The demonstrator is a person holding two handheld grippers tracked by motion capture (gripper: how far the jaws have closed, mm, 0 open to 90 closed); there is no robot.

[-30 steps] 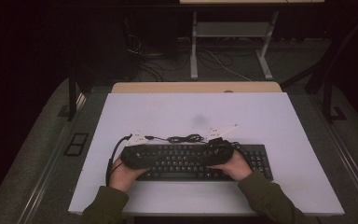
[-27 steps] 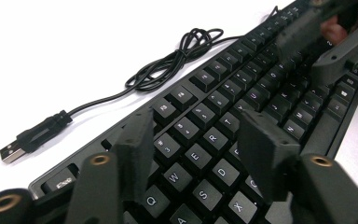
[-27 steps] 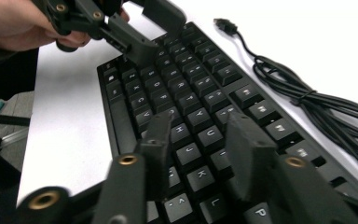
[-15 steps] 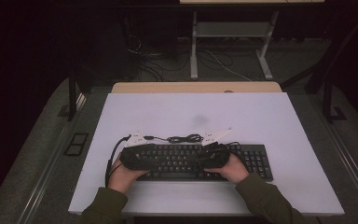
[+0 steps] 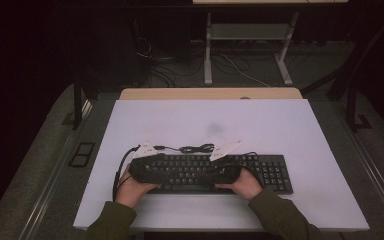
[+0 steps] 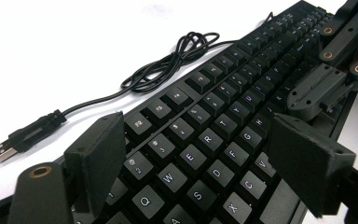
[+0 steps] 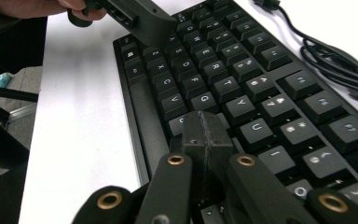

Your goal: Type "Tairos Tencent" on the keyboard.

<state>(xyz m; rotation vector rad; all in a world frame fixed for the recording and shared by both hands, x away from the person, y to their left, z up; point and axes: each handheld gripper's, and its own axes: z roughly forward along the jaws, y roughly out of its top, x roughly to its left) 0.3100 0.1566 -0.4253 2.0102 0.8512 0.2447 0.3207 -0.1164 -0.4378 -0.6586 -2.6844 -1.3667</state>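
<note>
Both grippers over the keyboard

We hold the left gripper (image 6: 205, 172) spread wide above the keyboard (image 5: 260, 170), low in the frame's centre; our right gripper (image 7: 205, 135) is pressed together, empty, its tip over the keys, cable (image 6: 168, 65) coiled behind.

black keyboard (image 5: 195, 172) flat near table's front edge

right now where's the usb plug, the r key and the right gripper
usb plug (image 6: 1, 153), left gripper view, on its metal end
r key (image 6: 207, 138), left gripper view, on the keycap top
right gripper (image 7: 204, 133), right gripper view, at its closed tips over the keyboard
</note>
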